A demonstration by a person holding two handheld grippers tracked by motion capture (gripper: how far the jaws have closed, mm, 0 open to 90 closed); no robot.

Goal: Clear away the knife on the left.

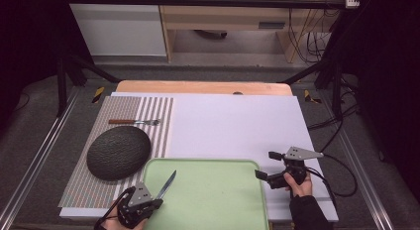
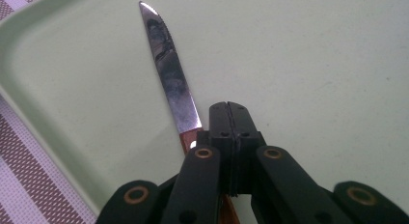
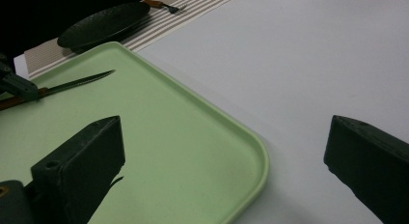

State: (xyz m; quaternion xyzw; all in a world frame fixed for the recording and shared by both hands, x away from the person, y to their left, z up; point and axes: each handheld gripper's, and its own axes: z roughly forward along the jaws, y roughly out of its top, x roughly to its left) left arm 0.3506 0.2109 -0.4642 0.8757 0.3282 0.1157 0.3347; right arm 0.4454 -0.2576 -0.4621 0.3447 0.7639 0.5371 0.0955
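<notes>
Holding the knife (image 1: pixel 167 185) in the left gripper (image 1: pixel 157 202): jaws are together, and the left gripper view shows the wooden handle (image 2: pixel 187 138) pinched beside and under the closed tips, so I read it as clamped on the handle end. Blade (image 2: pixel 170 72) points away and up-right over the near-left corner of the green tray (image 1: pixel 247 163); whether the tip touches the tray I cannot tell.

Right gripper (image 1: pixel 266 166) hangs over the white board (image 1: pixel 233 121) just off the tray's right rim, jaws wide apart, nothing between them.

My read: pick is done, carry is in hand. Next move likely takes the knife to the place setting on the striped mat (image 1: pixel 158 116), beside the dark plate (image 1: pixel 119 151), matching the fork (image 1: pixel 134 122) beyond it. Needs a level wrist and a low set-down; that grip is off-centre and could slip.

Materials: blade polished steel, slim, tapered; handle reddish wood; tray matte plastic, rounded corners, raised lip; plate round, pebbled, near-black; mat woven.
</notes>
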